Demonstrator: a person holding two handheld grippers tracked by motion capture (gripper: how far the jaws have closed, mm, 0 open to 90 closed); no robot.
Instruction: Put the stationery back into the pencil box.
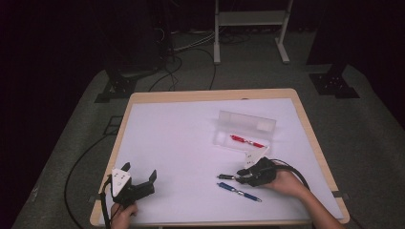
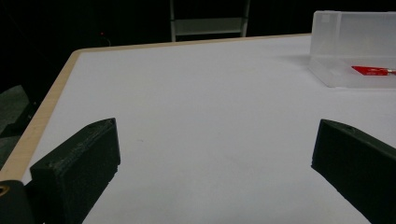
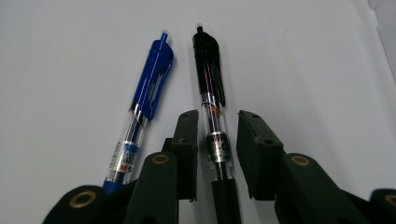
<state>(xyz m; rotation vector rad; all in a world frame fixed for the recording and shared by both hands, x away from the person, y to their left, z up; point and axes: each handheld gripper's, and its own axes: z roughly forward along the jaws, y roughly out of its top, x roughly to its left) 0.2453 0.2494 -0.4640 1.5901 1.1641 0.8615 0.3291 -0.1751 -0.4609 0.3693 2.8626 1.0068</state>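
Black retractable pen (image 3: 212,107) lying centre frame between right gripper (image 3: 217,140) jaws, spread astride its clear barrel without pinching, blue pen (image 3: 140,107) just beside at left; probably light, stiff, slick, best squeezed mid-barrel; left gripper (image 2: 212,163) spread wide, holding nothing.

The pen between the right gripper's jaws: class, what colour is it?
Black pen, clear barrel; shows best in the right gripper view.
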